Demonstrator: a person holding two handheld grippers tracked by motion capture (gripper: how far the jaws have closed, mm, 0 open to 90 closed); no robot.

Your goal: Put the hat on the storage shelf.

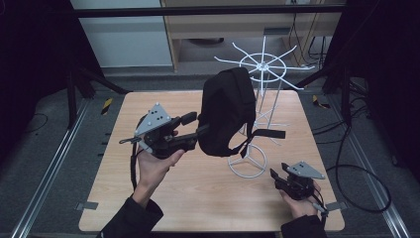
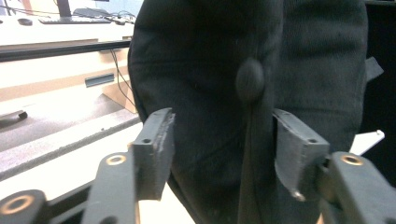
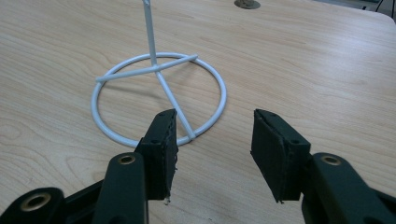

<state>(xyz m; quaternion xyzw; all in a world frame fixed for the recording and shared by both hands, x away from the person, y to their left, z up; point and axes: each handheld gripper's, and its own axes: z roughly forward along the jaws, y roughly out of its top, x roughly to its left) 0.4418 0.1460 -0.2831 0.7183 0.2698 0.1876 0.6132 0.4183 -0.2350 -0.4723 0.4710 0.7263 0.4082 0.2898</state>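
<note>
Two grippers, both jaws apart: my left gripper (image 1: 192, 125) sits just left of the black backpack (image 1: 227, 111) hanging upright on the white wire rack (image 1: 263, 66), pads straddling fabric without pinching. Right gripper (image 1: 275, 177), empty, faces the rack's base ring (image 3: 159, 95) just beyond.

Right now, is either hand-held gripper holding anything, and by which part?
Nothing is held. The left hand-held gripper has its jaws spread on either side of the black backpack hanging on the white wire rack, not clamping it. The right hand-held gripper is open over the table.
</note>
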